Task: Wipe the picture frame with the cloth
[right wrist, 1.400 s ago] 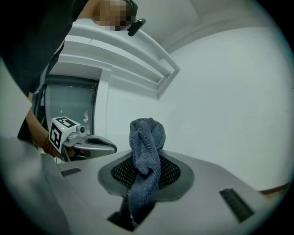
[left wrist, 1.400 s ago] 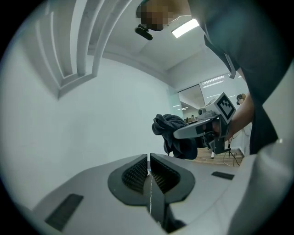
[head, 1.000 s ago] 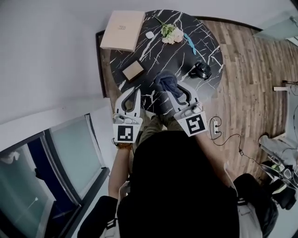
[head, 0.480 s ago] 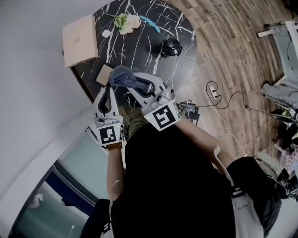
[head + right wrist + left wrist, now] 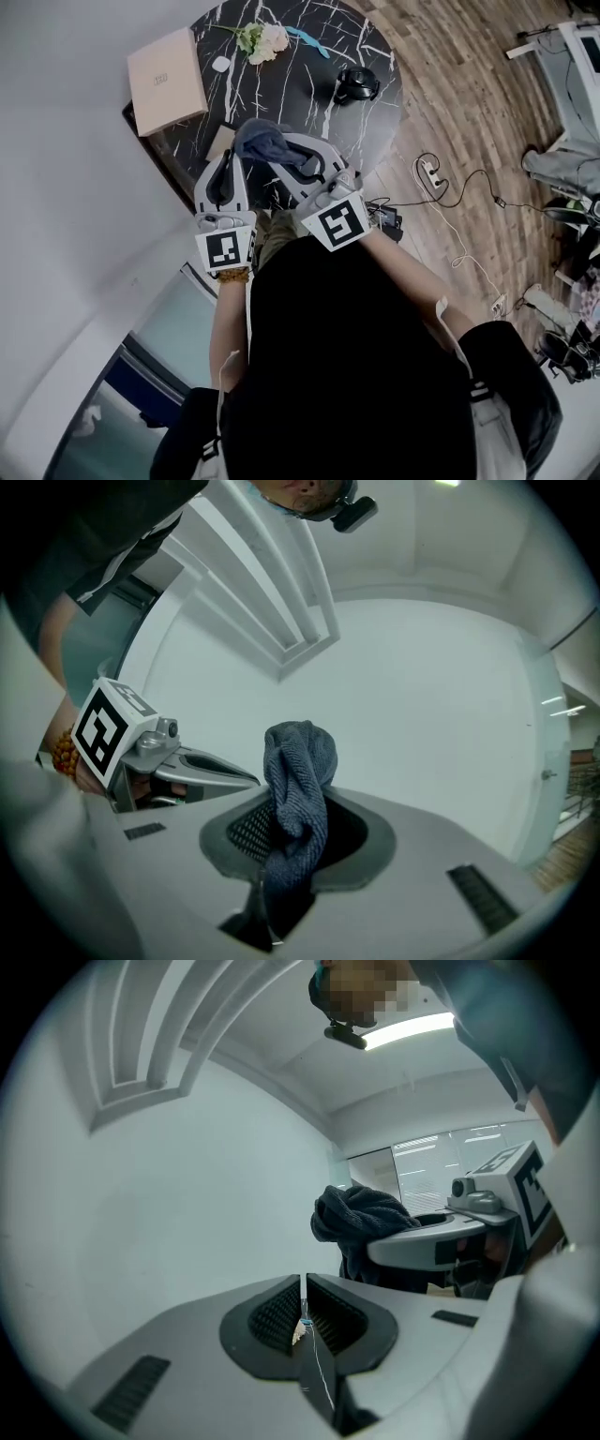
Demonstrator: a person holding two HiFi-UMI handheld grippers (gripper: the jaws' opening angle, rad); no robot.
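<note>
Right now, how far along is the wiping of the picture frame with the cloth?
Done: the cloth is picked up, bunched in the shut right tool. In hand: both tools face the wall, the left tool shut. Left: the picture frame lies on the black table, touched by neither tool, so the wiping itself seems yet to come.

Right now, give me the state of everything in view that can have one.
Left gripper: jaws shut, no cloth or frame in them.
Right gripper: jaws shut on the cloth.
Cloth: bunched, lifted clear of the table.
Frame: lying flat on the table, not held, partly hidden.
Box: closed, flat on the table.
</note>
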